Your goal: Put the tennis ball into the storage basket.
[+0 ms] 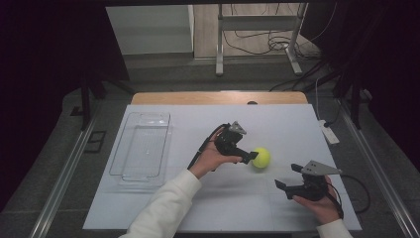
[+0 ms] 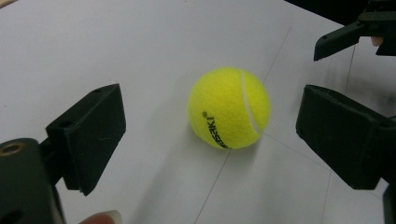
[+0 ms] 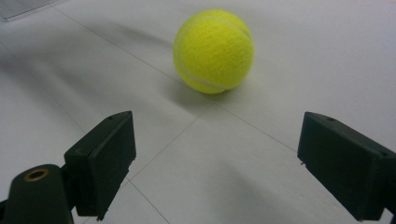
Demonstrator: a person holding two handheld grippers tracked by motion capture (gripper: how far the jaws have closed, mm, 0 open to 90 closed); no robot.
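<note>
A: Nearest to the person, what does the high view show?

B: The right gripper is near the front edge of the white table, held in the right hand. Its jaws stand wide apart and hold nothing. In the right gripper view the tennis ball lies farther off on the table, apart from both jaws.

A: And a little farther?

B: The left gripper is there, held by the left hand in a white sleeve. Its jaws are also spread open. In the left gripper view the ball rests on the table between the two jaws, and it touches neither of them. In the high view the ball is just beside the tip of this gripper, near the middle of the table.

A: Is there any container?

B: Yes, a clear plastic tray lies on the left side of the table, well apart from the ball. Nothing can be seen inside it.
</note>
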